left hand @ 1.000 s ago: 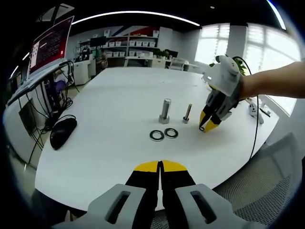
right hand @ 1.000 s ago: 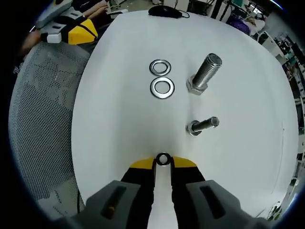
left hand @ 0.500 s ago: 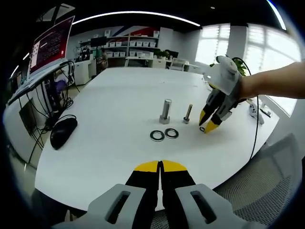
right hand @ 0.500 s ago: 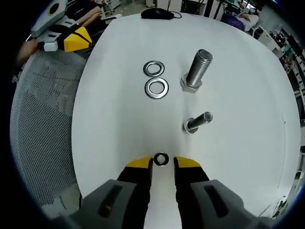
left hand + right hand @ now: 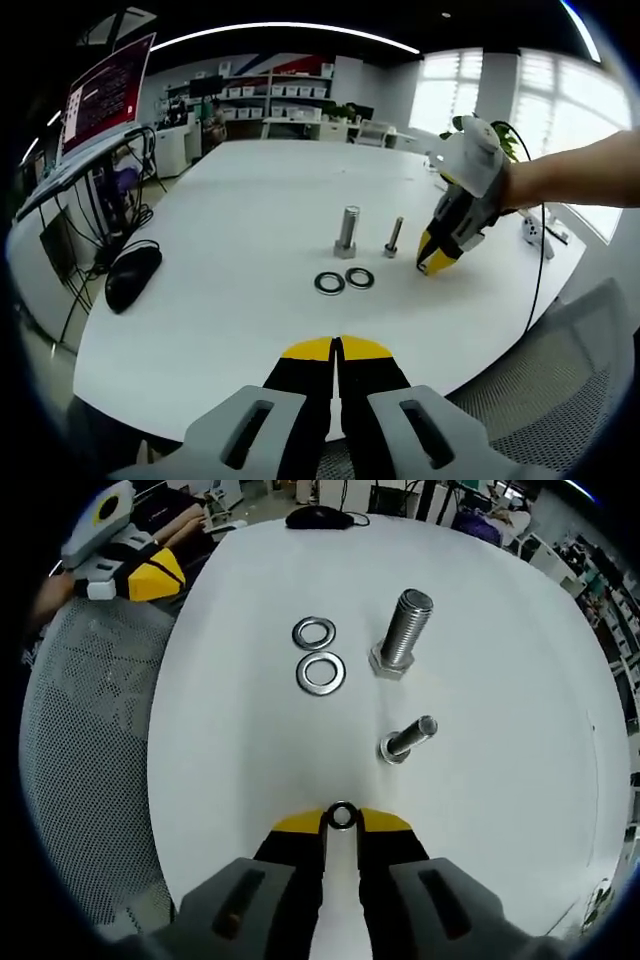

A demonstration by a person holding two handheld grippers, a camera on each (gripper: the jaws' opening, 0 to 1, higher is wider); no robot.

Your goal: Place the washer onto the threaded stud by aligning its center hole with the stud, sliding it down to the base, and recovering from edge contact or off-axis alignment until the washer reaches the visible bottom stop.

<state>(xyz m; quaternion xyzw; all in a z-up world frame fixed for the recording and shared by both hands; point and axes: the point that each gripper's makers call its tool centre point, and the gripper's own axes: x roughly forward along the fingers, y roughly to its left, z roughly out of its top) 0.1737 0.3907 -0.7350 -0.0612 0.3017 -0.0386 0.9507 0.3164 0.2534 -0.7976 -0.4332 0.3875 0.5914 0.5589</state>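
Washer [image 5: 342, 816] is pinched edge-on between the yellow tips of my right gripper [image 5: 341, 822], low over the white table [image 5: 240, 740], just near of the small threaded stud [image 5: 405, 740]. A larger bolt [image 5: 401, 633] stands farther off, with two bigger washers [image 5: 318, 655] lying flat to its left. My left gripper [image 5: 338, 350] is clenched on nothing and hangs well back from the work; from there I see the right gripper [image 5: 438, 260] just right of the small stud [image 5: 392, 237]. I judge the washer light, stiff and slick, a thin steel ring that could pivot or squirt out. Gripping the rim at opposite edges keeps the hole free for the stud.
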